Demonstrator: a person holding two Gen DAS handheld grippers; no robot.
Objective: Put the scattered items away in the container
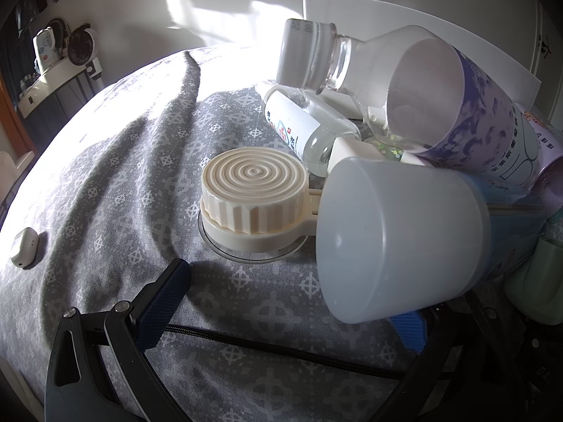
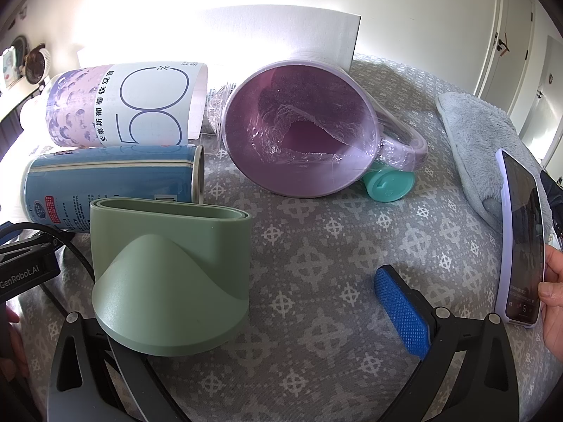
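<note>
On the grey patterned bedcover (image 1: 116,161), in the left wrist view, the left gripper (image 1: 281,313) has its jaws wide apart and holds nothing; the translucent white cap of the blue spray can (image 1: 397,242) lies between its blue pads, close to the right one, but I cannot tell whether it touches. Just left of this can sits a cream ribbed round lid (image 1: 253,197) on a clear ring, and behind the can lie a small labelled clear bottle (image 1: 299,126), a clear plastic bottle with a white screw cap (image 1: 309,52) and a purple-printed paper sleeve (image 1: 457,105). Far left of the can rests a small white earbud case (image 1: 23,249). In the right wrist view, the right gripper (image 2: 264,313) is also wide open, and a sage-green plastic nozzle (image 2: 169,274) stands against its left finger, not clamped. Behind the nozzle lie the blue can, the paper sleeve and a purple plastic mug wrapped in film (image 2: 302,130), with a small teal cap (image 2: 388,184) just beside the mug. Right of the nozzle a hand (image 2: 554,302) holds a phone in a lilac case (image 2: 520,232) near a grey fluffy slipper (image 2: 478,140). No container can be identified with certainty, so the tidying seems hardly begun: all items are loose on the bedcover.
</note>
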